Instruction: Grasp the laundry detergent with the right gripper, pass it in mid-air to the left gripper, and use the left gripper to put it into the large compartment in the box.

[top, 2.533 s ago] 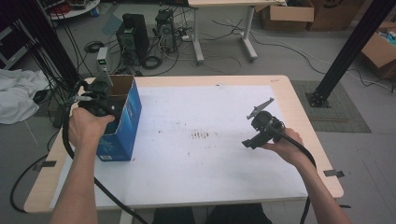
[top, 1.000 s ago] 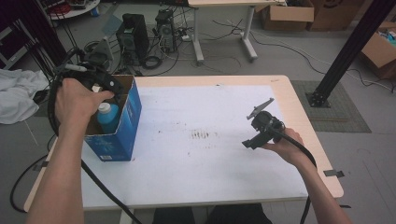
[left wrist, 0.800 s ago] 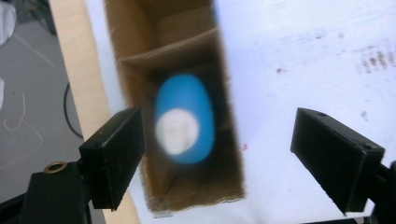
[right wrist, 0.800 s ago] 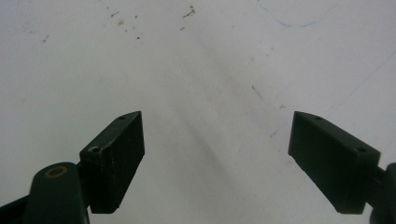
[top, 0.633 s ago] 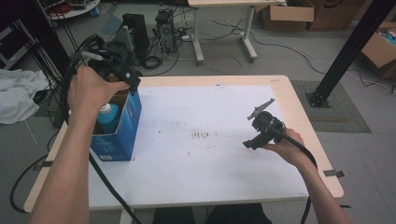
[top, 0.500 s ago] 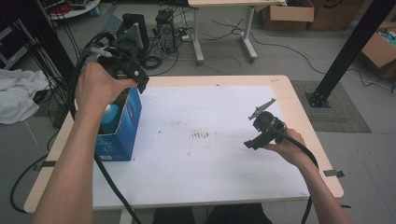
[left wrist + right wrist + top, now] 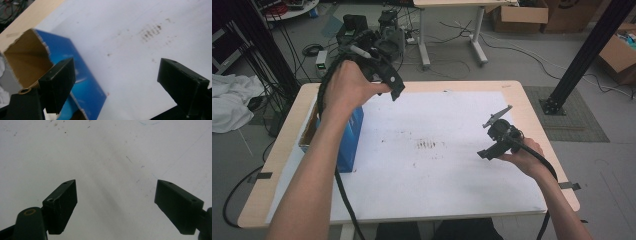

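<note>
Box: blue cardboard box (image 7: 346, 137), top open, at the tabletop's (image 7: 452, 200) left edge.
Handling: likely light, thin-walled, crushable; pinch one upper wall.
Left claw (image 7: 117, 82): just opened wide, empty.
Right claw (image 7: 116, 205): released, empty.

This is a lab or workshop set up for recording handwork. A light wood tabletop (image 7: 532, 107) stands on a grey concrete floor (image 7: 532, 55) and is covered with a white sheet (image 7: 447, 185) smudged with dark marks. Behind it, computer boxes (image 7: 354, 25) sit on the floor amid loose black cables (image 7: 452, 62) and a power strip (image 7: 321, 62). A second table's white legs (image 7: 424, 45) rise farther back, with cardboard boxes (image 7: 519, 12) stacked by the wall. A black metal beam (image 7: 584, 52) slants down to a foot on a dark mat (image 7: 579, 117) at the right. Tape strips (image 7: 569, 186) mark the tabletop edge, and white cloth (image 7: 232, 102) lies heaped at the left.
</note>
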A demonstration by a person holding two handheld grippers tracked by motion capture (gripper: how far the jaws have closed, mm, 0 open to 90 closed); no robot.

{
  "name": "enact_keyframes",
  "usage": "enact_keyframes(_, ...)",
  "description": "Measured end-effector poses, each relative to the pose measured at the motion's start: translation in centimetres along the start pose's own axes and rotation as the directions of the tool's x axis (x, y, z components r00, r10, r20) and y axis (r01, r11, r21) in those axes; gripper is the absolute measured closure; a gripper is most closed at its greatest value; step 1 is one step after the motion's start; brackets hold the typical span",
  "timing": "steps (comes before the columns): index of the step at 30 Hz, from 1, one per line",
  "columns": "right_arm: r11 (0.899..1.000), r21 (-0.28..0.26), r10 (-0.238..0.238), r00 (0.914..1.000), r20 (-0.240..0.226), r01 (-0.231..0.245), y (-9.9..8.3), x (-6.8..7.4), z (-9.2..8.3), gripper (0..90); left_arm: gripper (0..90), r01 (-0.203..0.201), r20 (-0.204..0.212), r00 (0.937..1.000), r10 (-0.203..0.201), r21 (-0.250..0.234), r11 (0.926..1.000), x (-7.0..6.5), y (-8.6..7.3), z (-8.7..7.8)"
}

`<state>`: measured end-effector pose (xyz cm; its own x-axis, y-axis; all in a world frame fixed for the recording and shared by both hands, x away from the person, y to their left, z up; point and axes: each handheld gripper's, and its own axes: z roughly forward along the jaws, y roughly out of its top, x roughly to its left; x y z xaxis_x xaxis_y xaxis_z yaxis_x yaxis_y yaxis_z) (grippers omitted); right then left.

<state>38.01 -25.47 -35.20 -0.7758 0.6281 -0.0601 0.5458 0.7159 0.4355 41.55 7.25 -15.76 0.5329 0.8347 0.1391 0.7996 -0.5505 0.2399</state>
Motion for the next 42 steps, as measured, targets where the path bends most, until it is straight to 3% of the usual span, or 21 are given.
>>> enact_keyframes(8,1.000,0.001,0.009,0.9999,0.013,-0.009,-0.2,-0.1,-0.6,17.2,15.9,-0.078,0.051,0.9958,0.076,0.039,0.9962,-3.2,0.7,3.5)
enact_keyframes(16,1.000,-0.003,0.020,0.9995,0.024,-0.020,-0.5,0.0,-1.7,15.5,15.9,-0.121,0.043,0.9921,0.118,0.068,0.9903,-5.4,0.1,6.9)
enact_keyframes(25,1.000,-0.011,0.025,0.9994,0.025,-0.024,-0.3,0.1,-2.0,15.2,15.9,-0.123,0.072,0.9906,0.117,0.097,0.9876,-6.3,-1.2,10.4)
enact_keyframes(31,1.000,-0.005,0.020,0.9995,0.026,-0.020,-0.1,0.1,-1.7,15.2,15.9,-0.119,0.068,0.9914,0.112,0.116,0.9860,-6.6,-2.0,12.3)
enact_keyframes(35,1.000,-0.001,0.017,0.9995,0.025,-0.017,0.0,0.2,-1.5,15.2,15.9,-0.124,0.070,0.9908,0.116,0.131,0.9836,-6.7,-2.4,12.9)
enact_keyframes(42,1.000,-0.006,0.013,0.9995,0.028,-0.013,0.1,0.2,-1.5,15.2,15.9,-0.117,0.072,0.9914,0.109,0.120,0.9859,-6.8,-2.6,12.9)
